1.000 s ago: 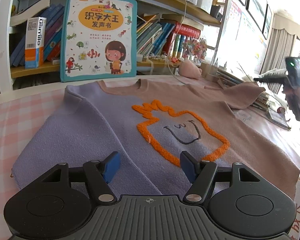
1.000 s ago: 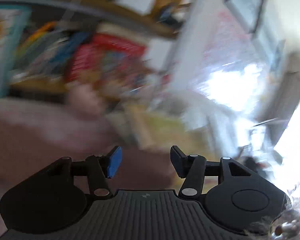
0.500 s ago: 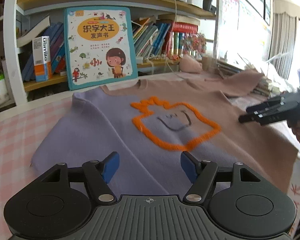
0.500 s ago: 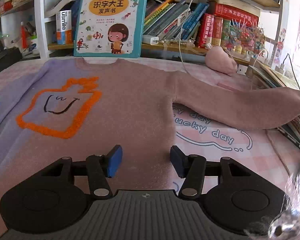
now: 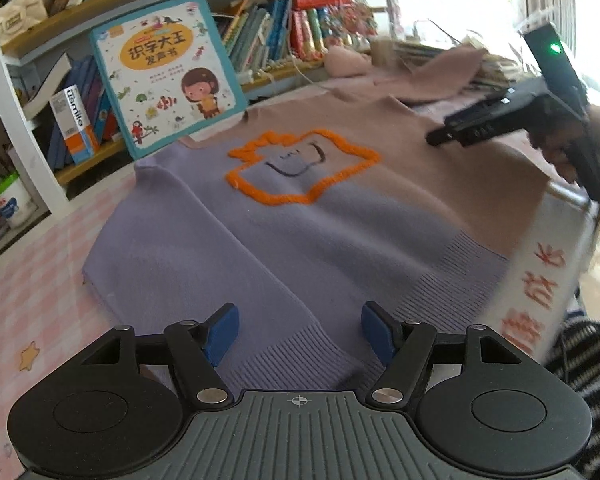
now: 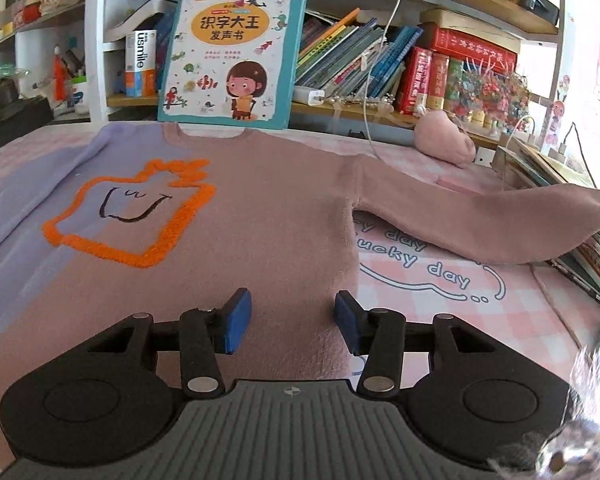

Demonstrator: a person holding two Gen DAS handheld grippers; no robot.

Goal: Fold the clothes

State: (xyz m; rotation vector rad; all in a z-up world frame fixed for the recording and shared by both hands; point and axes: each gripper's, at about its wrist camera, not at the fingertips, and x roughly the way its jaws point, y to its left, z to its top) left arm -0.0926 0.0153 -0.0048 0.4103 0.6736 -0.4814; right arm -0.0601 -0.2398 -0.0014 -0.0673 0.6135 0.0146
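A sweater, half purple (image 5: 228,240) and half dusty pink (image 6: 284,208), lies flat on the table with an orange outlined face on its chest. Its purple sleeve (image 5: 172,264) is folded in over the body. Its pink sleeve (image 6: 480,220) stretches out to the right over a stack of books. My left gripper (image 5: 298,330) is open and empty just above the purple hem. My right gripper (image 6: 292,318) is open and empty above the pink side near the hem; it also shows in the left wrist view (image 5: 512,116).
A pink checked tablecloth (image 6: 460,304) covers the table. A bookshelf with a large children's book (image 6: 232,52) stands behind the sweater. A pink plush toy (image 6: 444,142) and stacked books (image 6: 580,248) lie at the right. The table's front edge (image 5: 540,280) is near.
My left gripper has drawn back toward the purple hem and tilted. My right gripper has swung round to face the sweater and moved in over its pink side.
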